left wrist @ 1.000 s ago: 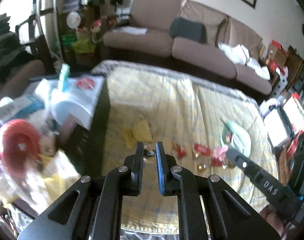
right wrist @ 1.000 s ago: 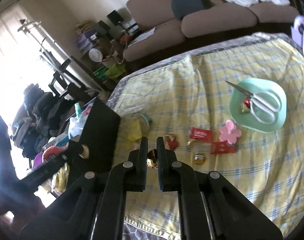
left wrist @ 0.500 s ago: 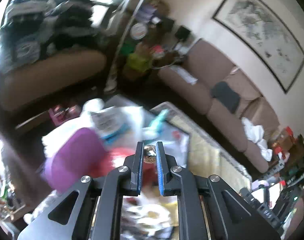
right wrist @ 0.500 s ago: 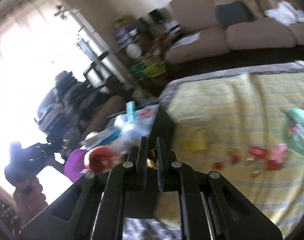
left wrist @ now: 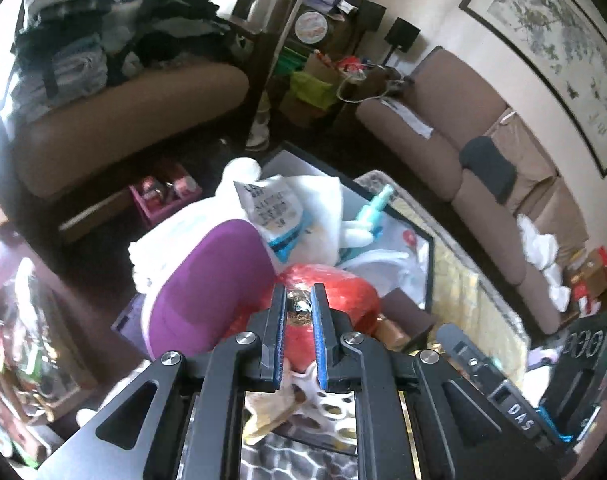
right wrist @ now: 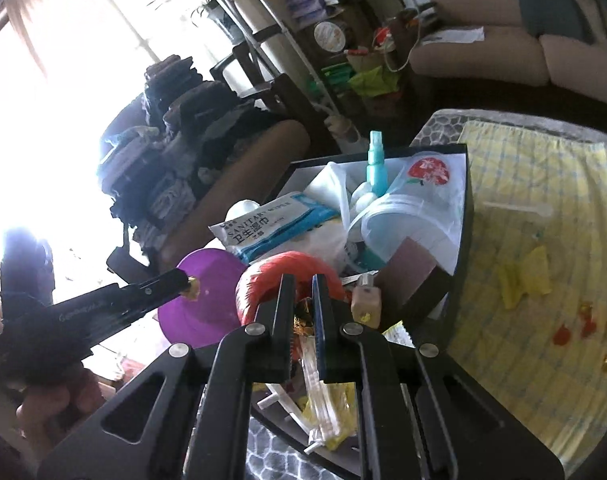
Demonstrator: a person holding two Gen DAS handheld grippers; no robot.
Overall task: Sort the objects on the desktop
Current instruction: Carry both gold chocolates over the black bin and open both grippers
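A: Hovering over the crammed black storage box [right wrist: 465, 216], both tongs are pinched narrow, each on a small gold foil-wrapped sweet: the left tongs [left wrist: 299, 306] hold one [left wrist: 299, 305], the right tongs [right wrist: 303, 312] the other [right wrist: 304, 317].

B: Which way lies the drop?

A: Straight below and ahead. The red net-wrapped ball [left wrist: 335, 288] and purple plastic lid [left wrist: 207, 292] sit directly under the tips. The left looks nearer the heap.

B: Anything unclear?

A: No free gap shows; the box floor is buried. More wrappers lie well apart on the yellow checked cloth [right wrist: 543, 184] covering the surface, too blurred to count.
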